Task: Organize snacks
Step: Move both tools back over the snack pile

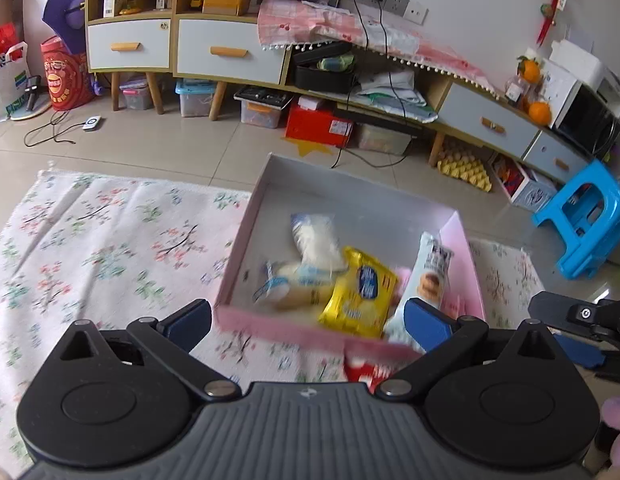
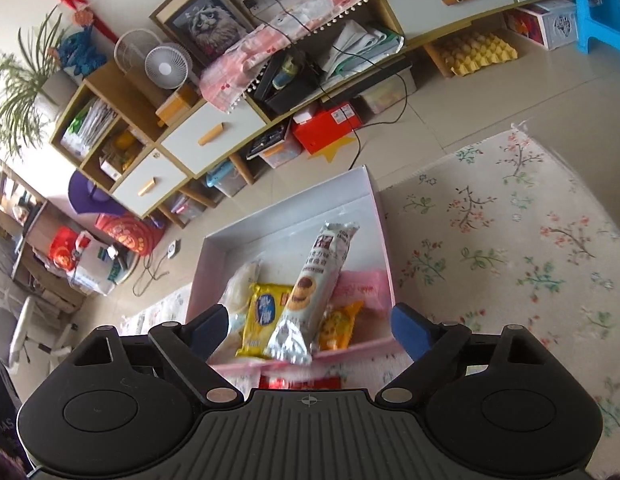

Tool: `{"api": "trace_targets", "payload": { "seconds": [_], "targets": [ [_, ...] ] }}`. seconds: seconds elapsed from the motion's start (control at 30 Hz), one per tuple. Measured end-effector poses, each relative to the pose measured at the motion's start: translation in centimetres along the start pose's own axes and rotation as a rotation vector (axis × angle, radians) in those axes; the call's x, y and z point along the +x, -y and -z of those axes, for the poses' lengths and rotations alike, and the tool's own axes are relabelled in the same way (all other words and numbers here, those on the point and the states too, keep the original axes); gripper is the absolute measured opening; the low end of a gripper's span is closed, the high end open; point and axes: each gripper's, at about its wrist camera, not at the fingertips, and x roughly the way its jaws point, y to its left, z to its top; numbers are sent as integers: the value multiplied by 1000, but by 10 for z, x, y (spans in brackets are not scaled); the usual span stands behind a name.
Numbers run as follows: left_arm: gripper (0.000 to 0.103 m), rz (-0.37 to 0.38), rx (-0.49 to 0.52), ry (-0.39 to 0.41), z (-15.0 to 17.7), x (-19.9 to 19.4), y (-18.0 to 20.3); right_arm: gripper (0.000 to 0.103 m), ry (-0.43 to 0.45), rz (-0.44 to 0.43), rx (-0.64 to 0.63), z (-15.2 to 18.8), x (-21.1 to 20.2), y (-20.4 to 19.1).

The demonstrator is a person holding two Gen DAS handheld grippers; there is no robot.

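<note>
A pink box [image 1: 245, 236] with a white inside sits on the flowered rug and holds several snack packs: a yellow pack [image 1: 360, 294], a long pale blue biscuit pack [image 1: 428, 276], a white bag [image 1: 316, 240] and a cream-filled pack [image 1: 289, 290]. A red pack [image 1: 364, 370] lies on the rug just outside the box's near wall. My left gripper [image 1: 307, 318] is open and empty above the near wall. In the right wrist view the box [image 2: 293, 208], yellow pack [image 2: 265, 314], long biscuit pack [image 2: 314, 292], an orange pack [image 2: 338, 328] and a pink pack [image 2: 360, 290] show. My right gripper [image 2: 307, 330] is open and empty over them.
A flowered rug [image 1: 93, 248] covers the floor. A long cabinet [image 1: 225, 52] with drawers stands along the back wall, with storage boxes under it. A blue plastic stool [image 1: 586, 220] stands at the right. The other gripper [image 1: 582, 320] shows at the right edge.
</note>
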Motion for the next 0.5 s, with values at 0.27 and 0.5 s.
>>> {"api": "trace_targets", "payload": {
  "seconds": [0.27,0.5],
  "targets": [
    [103,-19,8,-53,28,-30,-9,93,-24,32,-90,32,-30,-10],
    [103,-32,4,-74,52,-57,-24,94,-46,62,-188,63,-49,-19]
  ]
}}
